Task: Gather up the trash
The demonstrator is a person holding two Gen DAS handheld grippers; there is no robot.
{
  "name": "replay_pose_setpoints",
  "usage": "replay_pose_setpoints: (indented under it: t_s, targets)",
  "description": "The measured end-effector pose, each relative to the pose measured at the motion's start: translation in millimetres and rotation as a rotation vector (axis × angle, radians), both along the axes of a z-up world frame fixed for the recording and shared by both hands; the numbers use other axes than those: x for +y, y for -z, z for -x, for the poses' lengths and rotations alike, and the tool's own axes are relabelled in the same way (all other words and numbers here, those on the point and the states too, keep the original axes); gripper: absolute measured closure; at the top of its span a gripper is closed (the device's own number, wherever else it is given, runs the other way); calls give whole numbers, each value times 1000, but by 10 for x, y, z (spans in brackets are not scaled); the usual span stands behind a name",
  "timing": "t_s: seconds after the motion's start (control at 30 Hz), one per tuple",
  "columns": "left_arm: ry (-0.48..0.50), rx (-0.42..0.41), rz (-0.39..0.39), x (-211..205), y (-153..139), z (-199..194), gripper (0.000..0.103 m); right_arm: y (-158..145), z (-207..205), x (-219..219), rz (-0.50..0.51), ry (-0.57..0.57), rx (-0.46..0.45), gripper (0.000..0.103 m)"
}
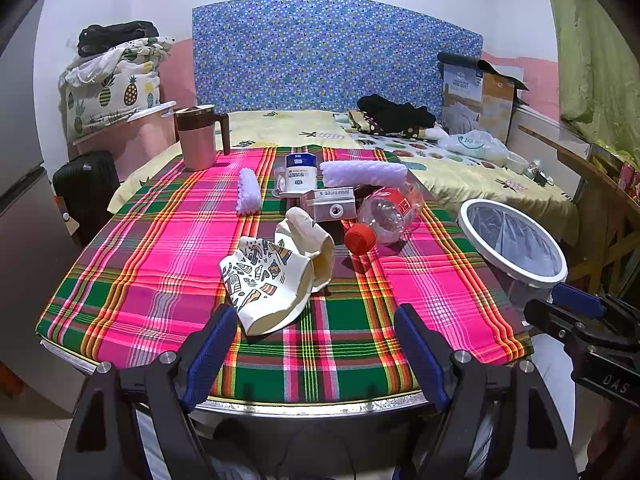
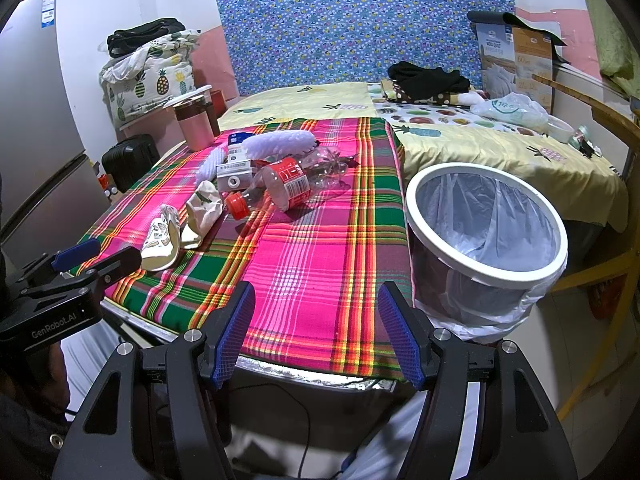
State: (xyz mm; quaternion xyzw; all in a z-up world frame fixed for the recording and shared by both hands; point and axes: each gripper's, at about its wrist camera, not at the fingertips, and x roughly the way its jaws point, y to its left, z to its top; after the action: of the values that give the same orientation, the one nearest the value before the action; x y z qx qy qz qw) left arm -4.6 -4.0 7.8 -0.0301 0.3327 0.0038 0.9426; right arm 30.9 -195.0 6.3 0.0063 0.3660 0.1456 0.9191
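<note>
Plaid cloth (image 1: 168,264) in pink and green covers the table, and at its near edge the left gripper (image 1: 316,344) and the right gripper (image 2: 318,330) both hang with jaws apart and nothing between them. Just beyond the left gripper lie crumpled paper cups (image 1: 280,272), then a clear bottle with a red cap (image 1: 384,216), a small box (image 1: 330,204) and white foam rolls (image 1: 362,173); the lined trash bin (image 2: 486,236) stands beside the table's right edge. Behind is a bed (image 1: 460,184) with a carton (image 1: 460,92) reading "WOOL QUILT"; the left gripper's body reads "GenRobot.AI".

Plaid-clothed table (image 1: 168,280) under bottle (image 1: 384,216), cups (image 1: 280,276), box (image 1: 330,206)
</note>
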Motion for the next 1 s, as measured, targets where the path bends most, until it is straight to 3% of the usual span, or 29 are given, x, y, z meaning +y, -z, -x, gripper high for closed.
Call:
replay_pose_setpoints:
  t_s: [0.9, 1.0]
  targets:
    - [-20, 7, 8, 126, -12, -83, 22, 7, -35, 7, 1, -12, 6, 38]
    - [-36, 23, 41, 222, 61, -157, 22, 5, -81, 12, -12, -19, 8, 38]
